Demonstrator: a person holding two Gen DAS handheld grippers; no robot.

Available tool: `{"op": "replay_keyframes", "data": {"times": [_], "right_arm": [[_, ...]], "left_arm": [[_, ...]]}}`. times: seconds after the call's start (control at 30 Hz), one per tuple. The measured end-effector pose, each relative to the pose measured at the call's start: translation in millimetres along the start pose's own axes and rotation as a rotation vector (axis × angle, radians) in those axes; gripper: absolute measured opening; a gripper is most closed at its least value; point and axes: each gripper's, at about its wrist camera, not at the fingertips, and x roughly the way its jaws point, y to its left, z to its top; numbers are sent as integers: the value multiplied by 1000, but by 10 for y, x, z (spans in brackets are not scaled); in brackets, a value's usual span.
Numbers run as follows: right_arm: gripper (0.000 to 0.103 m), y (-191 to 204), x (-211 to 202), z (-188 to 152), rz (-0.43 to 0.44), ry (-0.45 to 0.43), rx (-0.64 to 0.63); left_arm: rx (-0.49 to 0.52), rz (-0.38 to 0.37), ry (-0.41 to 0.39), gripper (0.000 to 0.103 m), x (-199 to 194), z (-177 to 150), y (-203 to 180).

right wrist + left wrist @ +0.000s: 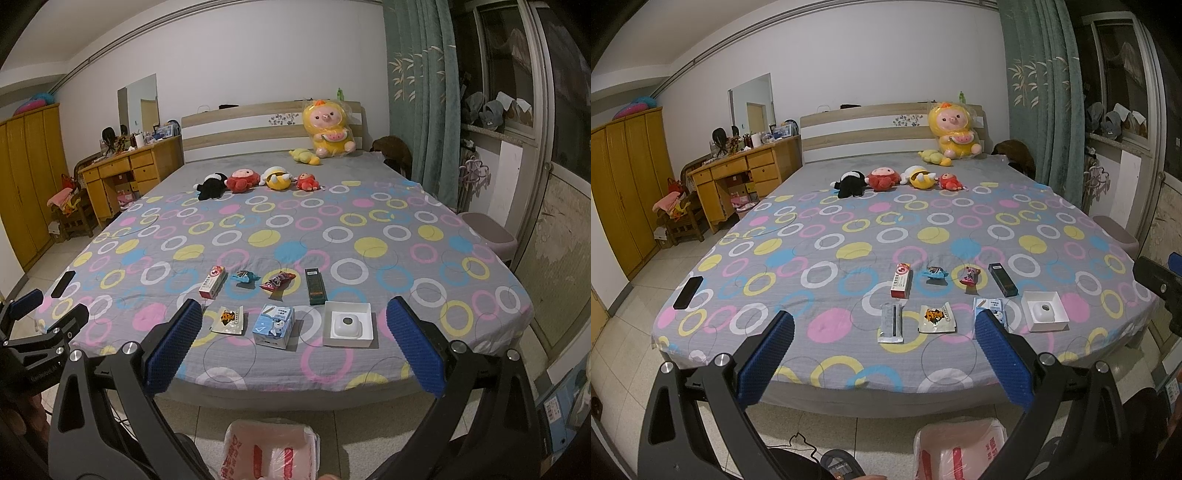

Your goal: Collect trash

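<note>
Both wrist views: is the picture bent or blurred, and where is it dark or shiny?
Left wrist view: strong fisheye bend, the bed edge curves, corners black; trash items stay sharp; the left hand-held gripper is open. Right wrist view: same bend, even indoor light, no glare on the white box; dark window at right; the right hand-held gripper is open.

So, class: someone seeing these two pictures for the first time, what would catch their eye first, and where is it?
Probably the bedspread with its bright rings and dots, filling the middle of both views. Next, the big yellow plush pig leaning on the headboard, with a row of small plush toys in front. Then the two rows of packets and boxes at the near edge, between the open blue fingers.
</note>
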Motion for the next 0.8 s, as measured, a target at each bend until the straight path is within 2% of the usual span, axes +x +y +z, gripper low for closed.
{"op": "replay_keyframes", "data": {"times": [0.8], "right_arm": [[98,-5,5,-14,2,0,1]], "left_arm": [[3,1,1,96,-45,59,15]]}}
